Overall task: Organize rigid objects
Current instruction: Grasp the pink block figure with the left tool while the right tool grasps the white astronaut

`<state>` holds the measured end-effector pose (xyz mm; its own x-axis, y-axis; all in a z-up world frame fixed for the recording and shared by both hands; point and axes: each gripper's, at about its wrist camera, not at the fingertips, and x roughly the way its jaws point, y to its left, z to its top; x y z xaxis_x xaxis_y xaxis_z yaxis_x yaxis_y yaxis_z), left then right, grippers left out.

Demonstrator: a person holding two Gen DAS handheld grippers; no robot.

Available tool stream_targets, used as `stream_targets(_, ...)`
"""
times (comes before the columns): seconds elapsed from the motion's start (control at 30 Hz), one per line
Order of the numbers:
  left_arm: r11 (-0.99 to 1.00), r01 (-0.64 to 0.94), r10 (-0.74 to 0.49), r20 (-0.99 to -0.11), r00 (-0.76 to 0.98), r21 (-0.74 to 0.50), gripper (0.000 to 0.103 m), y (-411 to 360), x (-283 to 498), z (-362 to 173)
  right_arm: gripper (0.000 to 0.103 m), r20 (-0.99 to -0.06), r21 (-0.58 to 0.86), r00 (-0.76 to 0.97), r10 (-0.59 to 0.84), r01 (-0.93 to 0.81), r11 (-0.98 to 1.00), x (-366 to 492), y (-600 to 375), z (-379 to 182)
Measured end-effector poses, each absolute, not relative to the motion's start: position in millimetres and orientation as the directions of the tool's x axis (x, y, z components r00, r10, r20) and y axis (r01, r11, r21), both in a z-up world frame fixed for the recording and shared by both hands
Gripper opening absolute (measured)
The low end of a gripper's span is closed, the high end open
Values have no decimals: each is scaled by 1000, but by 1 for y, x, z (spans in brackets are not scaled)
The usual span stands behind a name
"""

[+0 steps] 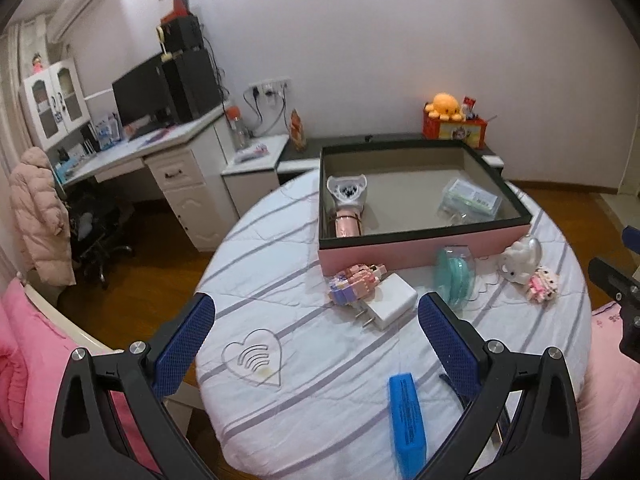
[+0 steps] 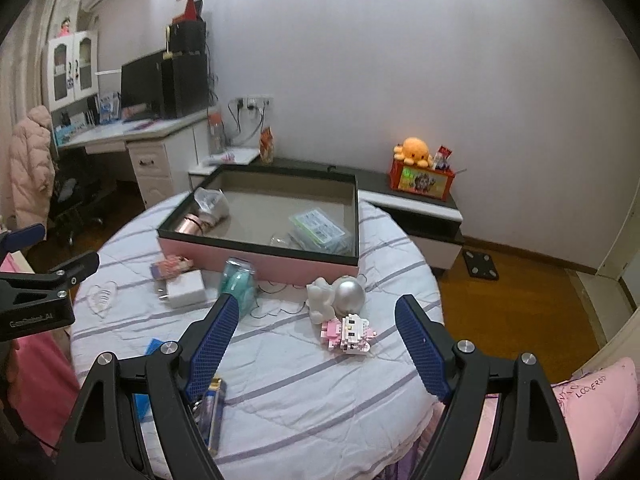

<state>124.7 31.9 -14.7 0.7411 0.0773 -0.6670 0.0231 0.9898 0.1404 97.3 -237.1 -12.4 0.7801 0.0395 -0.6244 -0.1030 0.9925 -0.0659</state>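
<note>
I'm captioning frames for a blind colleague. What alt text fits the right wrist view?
The open right tool hovers, empty, over a round table in a striped cloth, aimed at a pink block figure and a white and silver figurine. Behind them sits a shallow pink box, partly filled.
</note>
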Motion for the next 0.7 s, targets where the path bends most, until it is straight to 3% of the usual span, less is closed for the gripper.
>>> stream_targets(0.4, 994, 36, 68, -825, 561, 107, 103, 26, 206, -80, 82, -782, -58, 623, 2, -76, 995, 185, -255, -75)
stream_targets(0.7, 999, 22, 25, -880, 474, 40, 103, 28, 238, -109, 82, -839, -32, 544, 16, -79, 996, 229, -263, -108)
